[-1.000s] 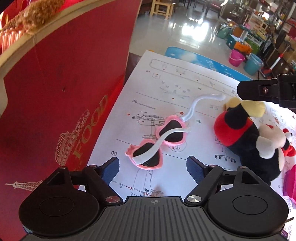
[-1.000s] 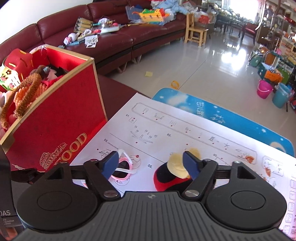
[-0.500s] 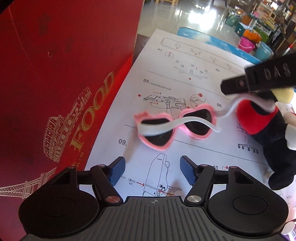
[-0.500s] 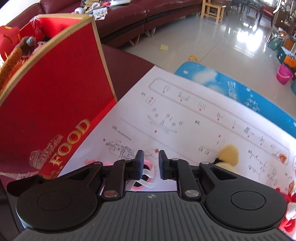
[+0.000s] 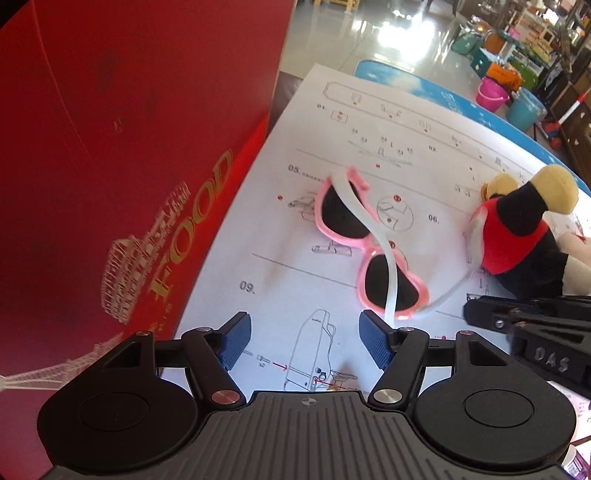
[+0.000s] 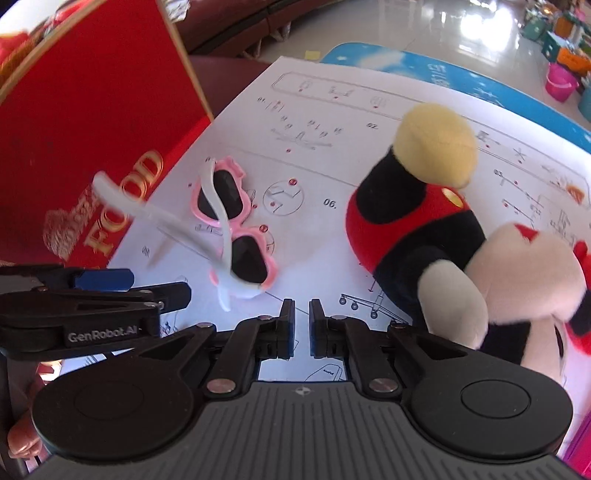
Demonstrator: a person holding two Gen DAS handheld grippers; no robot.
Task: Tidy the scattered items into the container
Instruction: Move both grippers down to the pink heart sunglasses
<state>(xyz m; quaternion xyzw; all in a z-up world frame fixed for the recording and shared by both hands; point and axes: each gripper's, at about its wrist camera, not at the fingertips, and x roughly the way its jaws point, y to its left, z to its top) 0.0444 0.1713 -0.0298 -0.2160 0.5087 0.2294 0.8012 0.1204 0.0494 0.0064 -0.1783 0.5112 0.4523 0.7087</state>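
Pink heart-shaped sunglasses (image 5: pixel 364 240) with white arms lie on a white instruction sheet (image 5: pixel 369 129), also in the right wrist view (image 6: pixel 236 229); one arm sticks up, blurred. A Mickey plush (image 6: pixel 417 218) lies to their right, also in the left wrist view (image 5: pixel 517 236). The red "FOOD" box (image 5: pixel 129 166) stands at the left, also in the right wrist view (image 6: pixel 92 110). My left gripper (image 5: pixel 306 341) is open, just before the sunglasses. My right gripper (image 6: pixel 302 325) is shut and empty, near the sunglasses' near end.
A second white and red plush (image 6: pixel 535 277) lies against the Mickey plush. A blue mat (image 5: pixel 424 88) lies under the sheet's far edge. Buckets (image 5: pixel 491 94) and clutter stand on the floor beyond. A sofa (image 6: pixel 229 22) is behind the box.
The sunglasses have swung round from lying crosswise to lying lengthwise. My right gripper, shut since half a second ago, has pulled back toward me and to the right. The left gripper stays open.
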